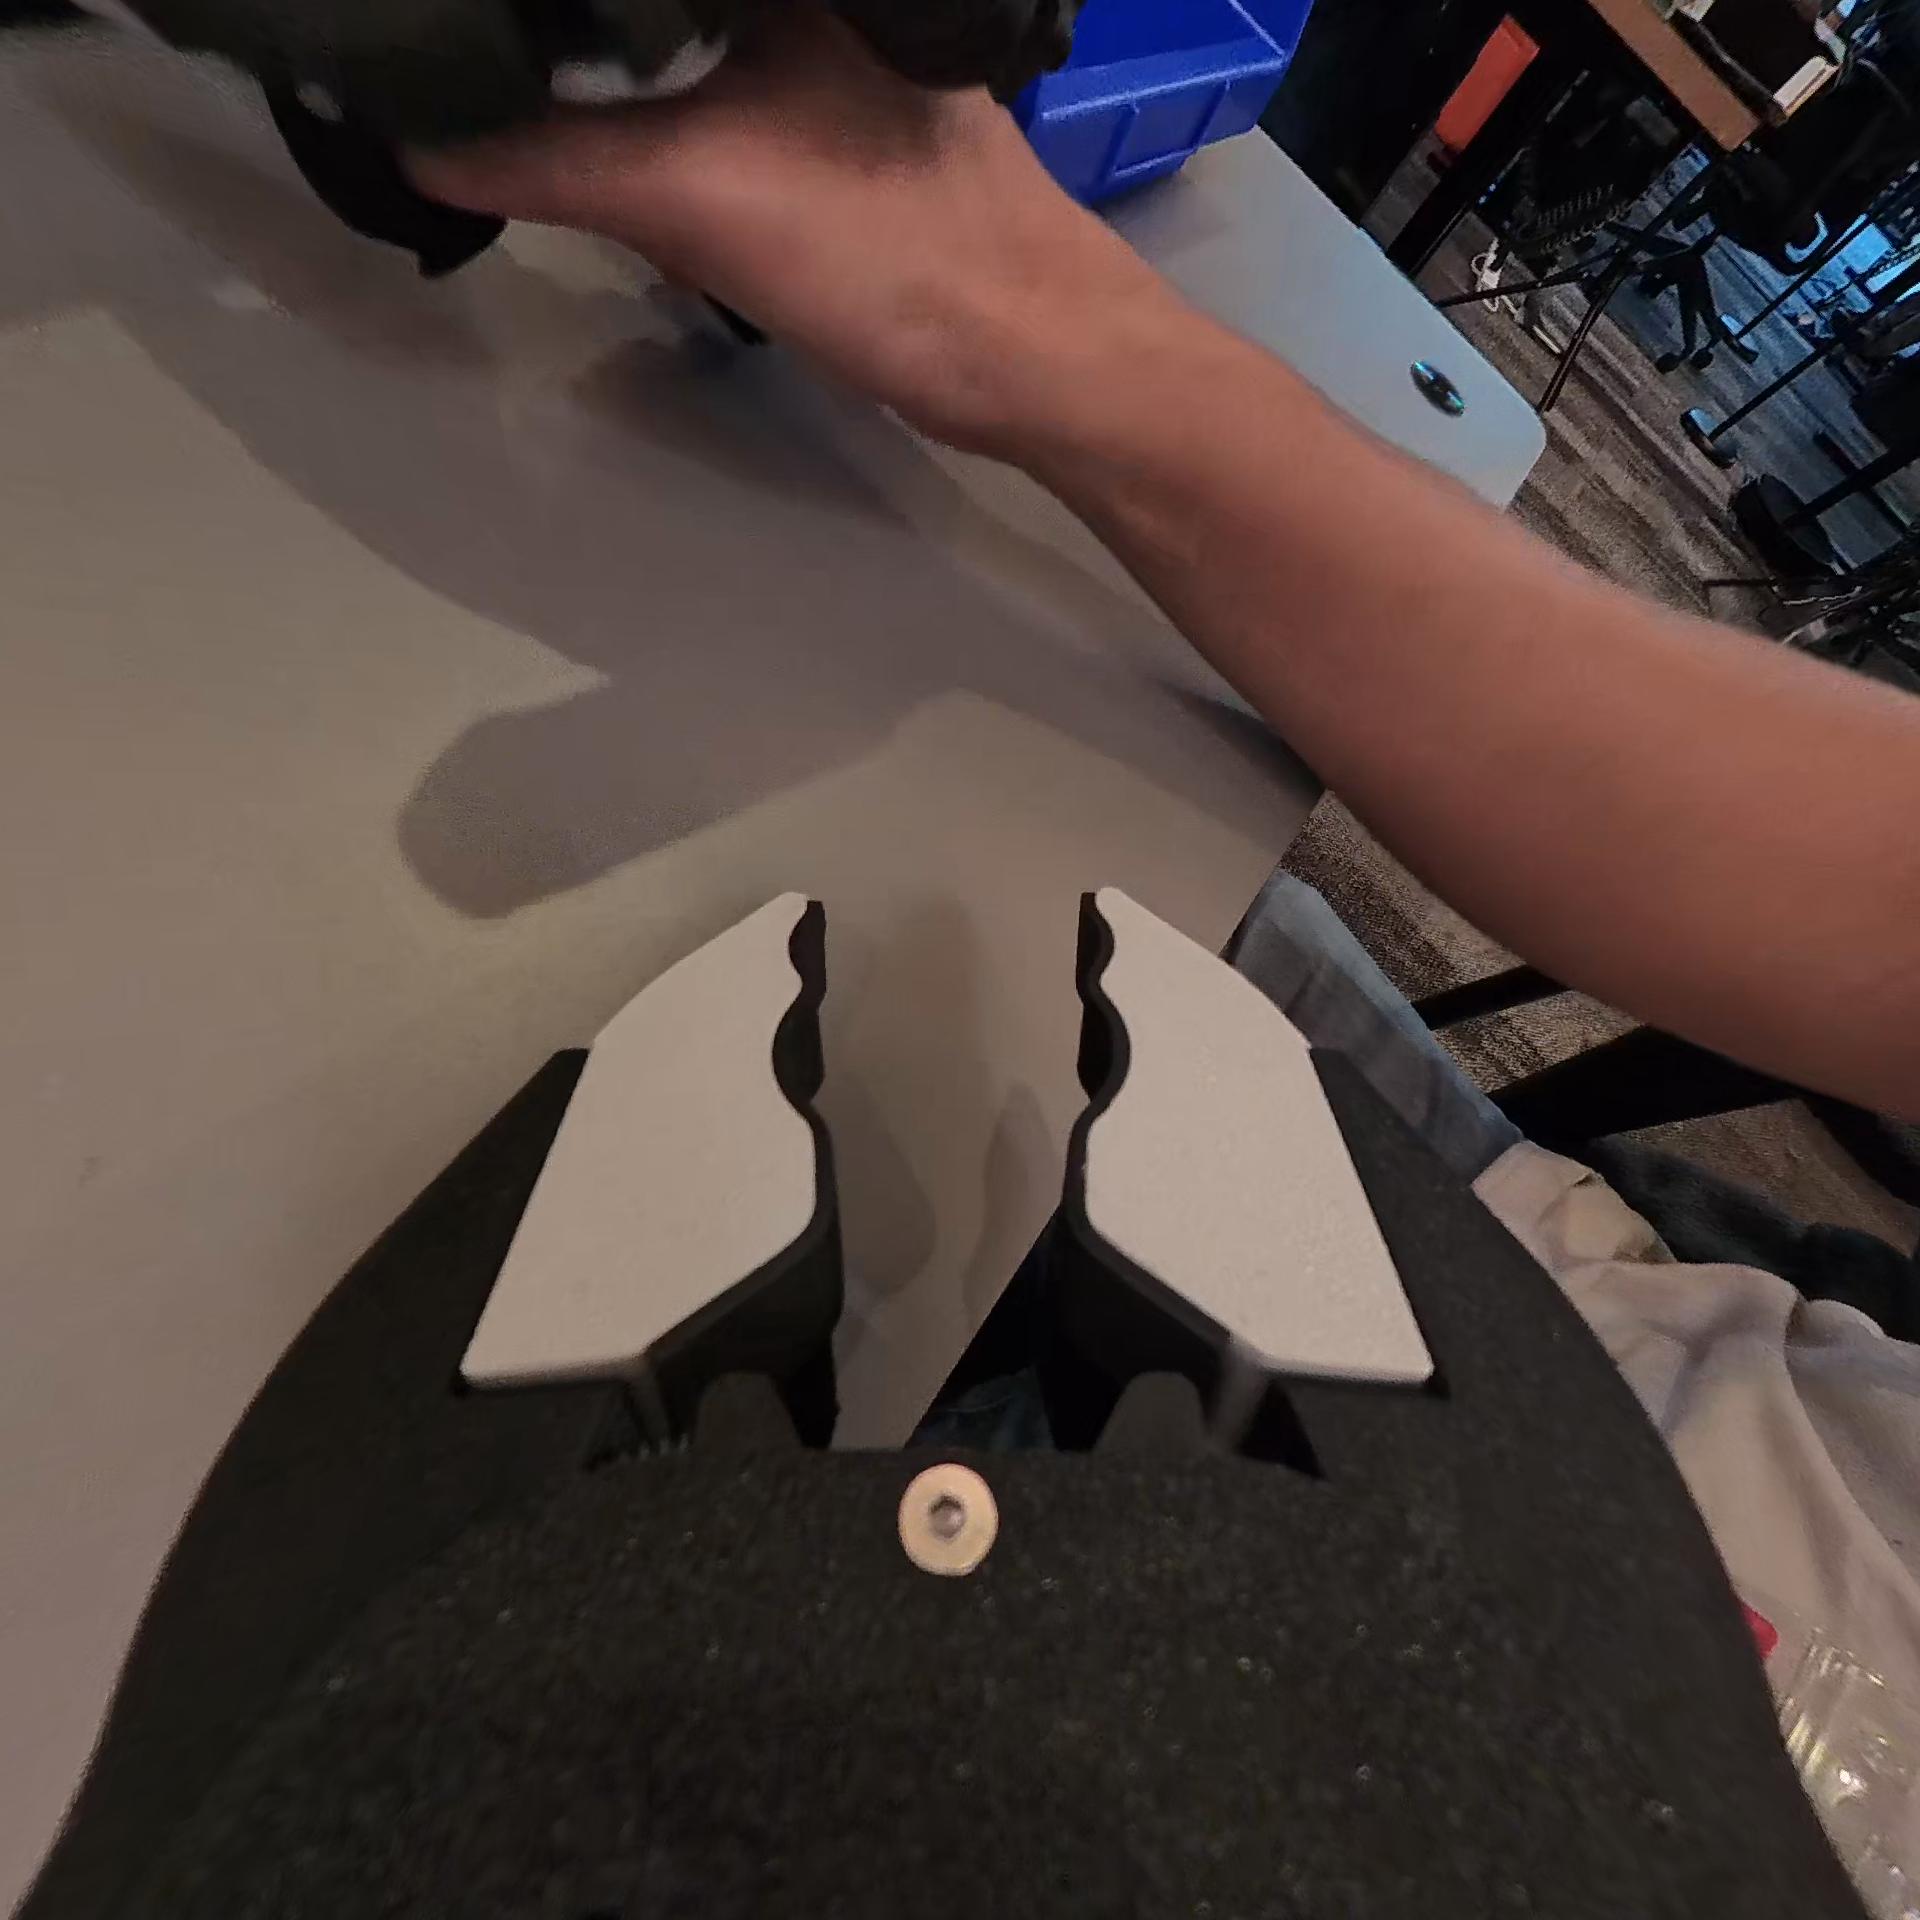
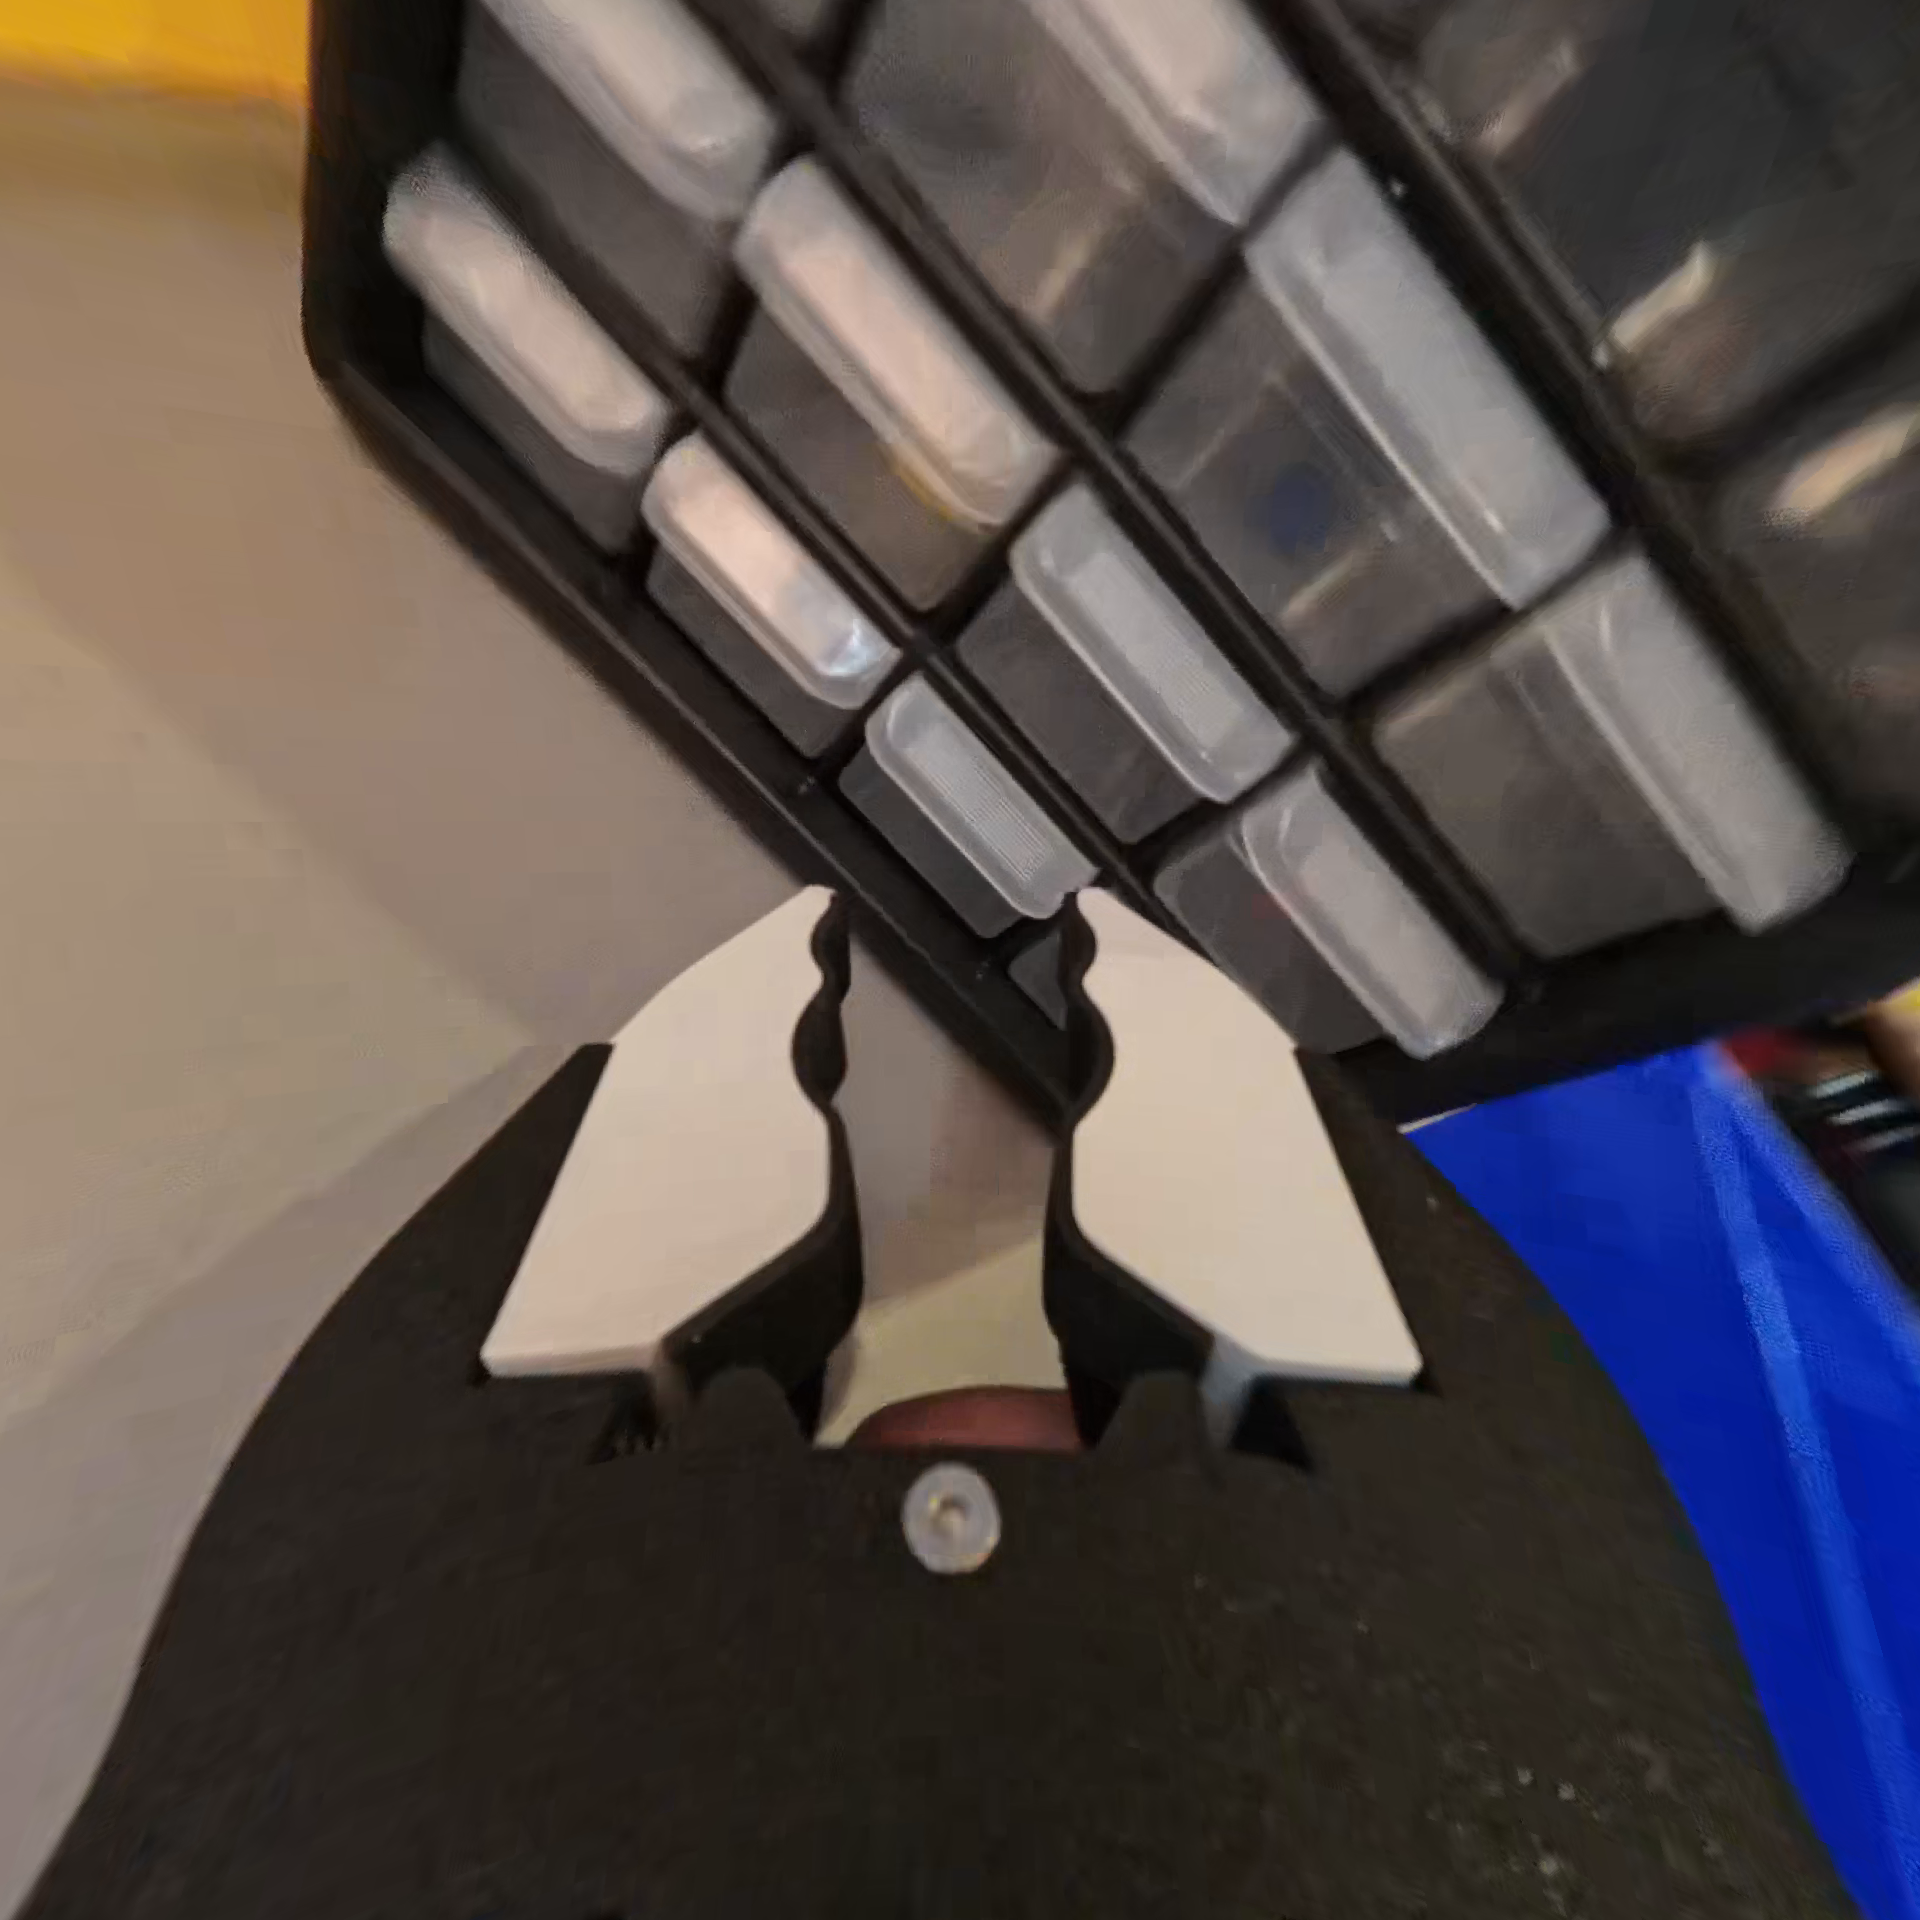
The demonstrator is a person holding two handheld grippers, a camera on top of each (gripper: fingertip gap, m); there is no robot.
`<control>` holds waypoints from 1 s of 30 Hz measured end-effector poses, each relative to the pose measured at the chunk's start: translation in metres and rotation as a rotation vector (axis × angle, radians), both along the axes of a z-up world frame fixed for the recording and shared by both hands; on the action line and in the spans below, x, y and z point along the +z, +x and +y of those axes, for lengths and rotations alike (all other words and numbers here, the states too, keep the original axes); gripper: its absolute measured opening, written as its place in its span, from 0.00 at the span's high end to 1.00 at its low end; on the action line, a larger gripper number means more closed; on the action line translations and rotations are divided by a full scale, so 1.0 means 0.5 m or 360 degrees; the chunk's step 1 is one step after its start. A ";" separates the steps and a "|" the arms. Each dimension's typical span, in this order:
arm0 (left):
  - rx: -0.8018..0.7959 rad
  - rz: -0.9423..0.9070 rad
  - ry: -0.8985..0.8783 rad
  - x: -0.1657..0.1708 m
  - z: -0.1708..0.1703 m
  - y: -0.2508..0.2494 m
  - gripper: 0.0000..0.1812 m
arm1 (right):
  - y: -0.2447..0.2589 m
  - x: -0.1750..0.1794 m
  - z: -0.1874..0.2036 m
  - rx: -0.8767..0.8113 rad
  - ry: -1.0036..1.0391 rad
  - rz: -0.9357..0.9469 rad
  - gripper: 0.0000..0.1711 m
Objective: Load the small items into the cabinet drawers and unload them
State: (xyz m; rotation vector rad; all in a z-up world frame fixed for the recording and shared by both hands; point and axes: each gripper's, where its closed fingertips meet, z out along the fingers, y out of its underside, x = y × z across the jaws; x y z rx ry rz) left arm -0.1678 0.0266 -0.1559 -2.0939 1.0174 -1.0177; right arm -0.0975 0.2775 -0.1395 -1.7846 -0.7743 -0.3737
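- We are holding the left claw [image 1: 951,914] low over the plain grey table [image 1: 260,623], its two white-faced fingers standing apart with nothing between them.
- In the left wrist view, one bare forearm [image 1: 1403,665] is reaching across the table from the right, and its hand [image 1: 790,187] is gripping the dark body of the other tool at the top edge, blurred by motion.
- We are seeing one blue plastic bin [image 1: 1153,94] on the table behind that hand, and chairs and desk legs farther off on the floor to the right.
- We are pointing the right claw [image 2: 956,904] at the black-framed small-parts cabinet [image 2: 343,260], which is appearing tilted and blurred in the right wrist view.
- The right claw's two fingers are standing moderately apart, gripping nothing; the fingertips are lying just in front of the cabinet's lower frame edge, and we cannot tell whether they are touching it.
- We are counting about a dozen translucent grey drawers [image 2: 1132,686] in the visible part of the grid, all pushed in; something dark blue is showing faintly through one drawer [image 2: 1309,499].
- One blue bin [image 2: 1683,1351] is sitting at lower right, below the cabinet.
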 end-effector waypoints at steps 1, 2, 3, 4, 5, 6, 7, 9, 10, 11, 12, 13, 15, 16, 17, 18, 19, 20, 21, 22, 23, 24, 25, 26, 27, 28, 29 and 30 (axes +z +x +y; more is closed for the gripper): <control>-0.0002 0.0002 0.0000 0.000 0.000 0.001 0.75 | 0.001 0.000 0.003 0.0016 0.0049 -0.0175 0.80; -0.0002 0.0005 0.0002 -0.001 0.000 0.001 0.75 | 0.002 0.003 0.009 0.0026 0.0099 -0.0310 0.81; -0.0003 0.0010 0.0005 -0.001 0.000 0.001 0.75 | -0.001 0.002 0.015 0.0044 0.0125 -0.0408 0.81; -0.0006 0.0018 0.0008 -0.003 0.000 0.002 0.75 | -0.003 -0.002 0.022 0.0057 0.0135 -0.0490 0.81; -0.0006 0.0026 0.0012 -0.004 0.000 0.001 0.75 | -0.005 -0.007 0.031 0.0064 0.0146 -0.0569 0.81; -0.0005 0.0033 0.0017 -0.005 0.001 0.000 0.75 | -0.006 -0.015 0.039 0.0075 0.0154 -0.0646 0.81; -0.0003 0.0038 0.0020 -0.006 0.002 -0.001 0.75 | -0.005 -0.019 0.049 0.0066 0.0170 -0.0724 0.81; 0.0001 0.0041 0.0019 -0.007 0.004 -0.003 0.75 | -0.003 -0.010 0.060 0.0019 0.0281 -0.0846 0.88; 0.0004 0.0041 0.0016 -0.008 0.005 -0.004 0.75 | -0.004 -0.007 0.062 0.0009 0.0319 -0.0876 0.89; 0.0005 0.0041 0.0011 -0.008 0.006 -0.005 0.75 | -0.004 -0.006 0.062 -0.0006 0.0339 -0.0882 0.90; 0.0005 0.0039 0.0006 -0.008 0.006 -0.006 0.75 | -0.003 -0.005 0.062 -0.0032 0.0360 -0.0871 0.92; 0.0008 0.0036 0.0001 -0.008 0.007 -0.007 0.75 | -0.002 -0.005 0.059 -0.0041 0.0366 -0.0856 0.92; 0.0009 0.0029 -0.0013 -0.008 0.009 -0.008 0.75 | -0.001 -0.005 0.050 -0.0040 0.0352 -0.0838 0.92; 0.0009 0.0027 -0.0022 -0.009 0.009 -0.008 0.75 | -0.001 -0.005 0.041 -0.0032 0.0339 -0.0837 0.92; 0.0008 0.0024 -0.0033 -0.009 0.008 -0.008 0.75 | -0.002 -0.003 0.030 -0.0023 0.0324 -0.0827 0.93; 0.0008 0.0020 -0.0045 -0.010 0.008 -0.008 0.75 | -0.004 -0.004 0.017 -0.0016 0.0300 -0.0800 0.93; 0.0007 0.0016 -0.0054 -0.010 0.007 -0.008 0.75 | -0.006 -0.005 0.003 -0.0011 0.0282 -0.0760 0.92; 0.0007 0.0012 -0.0060 -0.010 0.007 -0.007 0.75 | -0.008 -0.005 -0.010 -0.0006 0.0274 -0.0716 0.92; 0.0007 0.0010 -0.0064 -0.010 0.007 -0.007 0.75 | -0.009 -0.007 -0.022 -0.0008 0.0254 -0.0659 0.92; 0.0008 0.0008 -0.0067 -0.010 0.007 -0.007 0.75 | -0.008 -0.009 -0.034 -0.0026 0.0206 -0.0580 0.91; 0.0008 0.0004 -0.0072 -0.010 0.006 -0.006 0.75 | -0.007 -0.009 -0.047 -0.0051 0.0147 -0.0461 0.90; 0.0005 0.0000 -0.0081 -0.010 0.005 -0.005 0.75 | -0.013 -0.011 -0.061 -0.0047 0.0058 -0.0291 0.89; 0.0005 -0.0005 -0.0088 -0.009 0.004 -0.004 0.75 | -0.023 -0.016 -0.074 -0.0043 -0.0064 -0.0074 0.86; 0.0006 -0.0010 -0.0090 -0.008 0.003 -0.004 0.75 | -0.032 -0.024 -0.086 -0.0063 -0.0224 0.0171 0.81; 0.0008 -0.0010 -0.0087 -0.008 0.003 -0.004 0.75 | -0.042 -0.029 -0.097 -0.0087 -0.0385 0.0436 0.73; 0.0009 -0.0008 -0.0083 -0.008 0.003 -0.004 0.75 | -0.052 -0.026 -0.102 -0.0106 -0.0503 0.0717 0.68; 0.0011 -0.0008 -0.0078 -0.008 0.003 -0.004 0.75 | -0.055 -0.017 -0.098 -0.0135 -0.0560 0.0966 0.62; 0.0010 -0.0012 -0.0074 -0.007 0.003 -0.004 0.75 | -0.051 -0.010 -0.087 -0.0161 -0.0564 0.1114 0.57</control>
